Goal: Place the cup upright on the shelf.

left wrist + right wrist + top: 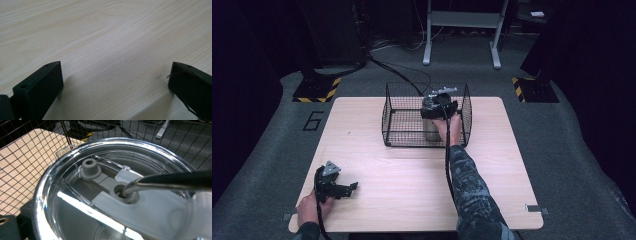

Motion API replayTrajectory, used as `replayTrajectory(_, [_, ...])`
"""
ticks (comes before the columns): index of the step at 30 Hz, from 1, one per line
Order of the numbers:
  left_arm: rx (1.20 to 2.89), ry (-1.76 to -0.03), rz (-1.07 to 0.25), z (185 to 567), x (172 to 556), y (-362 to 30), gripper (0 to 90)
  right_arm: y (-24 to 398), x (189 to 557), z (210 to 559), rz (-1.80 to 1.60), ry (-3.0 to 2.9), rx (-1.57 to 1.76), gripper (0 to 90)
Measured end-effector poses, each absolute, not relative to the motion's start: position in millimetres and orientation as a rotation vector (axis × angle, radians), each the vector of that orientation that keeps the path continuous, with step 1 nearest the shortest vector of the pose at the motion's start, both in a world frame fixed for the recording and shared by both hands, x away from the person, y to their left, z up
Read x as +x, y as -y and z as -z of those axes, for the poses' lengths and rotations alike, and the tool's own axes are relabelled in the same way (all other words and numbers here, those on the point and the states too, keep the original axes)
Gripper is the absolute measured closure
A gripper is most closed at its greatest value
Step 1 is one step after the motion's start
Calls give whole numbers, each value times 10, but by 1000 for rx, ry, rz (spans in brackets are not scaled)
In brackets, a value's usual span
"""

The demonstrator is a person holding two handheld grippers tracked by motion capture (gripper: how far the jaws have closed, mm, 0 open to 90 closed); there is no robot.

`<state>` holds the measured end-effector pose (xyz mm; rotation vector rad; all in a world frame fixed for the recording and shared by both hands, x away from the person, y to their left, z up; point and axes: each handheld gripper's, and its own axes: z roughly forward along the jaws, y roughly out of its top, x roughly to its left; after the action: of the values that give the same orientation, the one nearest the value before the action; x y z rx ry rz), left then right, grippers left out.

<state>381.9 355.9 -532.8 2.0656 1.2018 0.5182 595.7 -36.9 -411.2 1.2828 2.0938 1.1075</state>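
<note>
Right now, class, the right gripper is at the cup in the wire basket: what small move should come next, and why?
Probably lift the cup straight up: the right gripper seems to be gripping it inside the tall-walled basket, so only upward is free.

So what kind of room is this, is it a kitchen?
Probably not; it looks like a lab or test studio. A bare wooden table stands on grey carpet, with hazard-striped stand bases and cables behind, and dark walls around.
</note>
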Motion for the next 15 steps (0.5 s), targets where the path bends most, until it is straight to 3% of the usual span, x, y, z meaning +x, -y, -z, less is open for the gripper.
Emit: replayTrajectory(15, [2068, -1199, -521, 5328, 3820, -3561, 0, 383, 5820, 4114, -1073, -2141, 1220, 34])
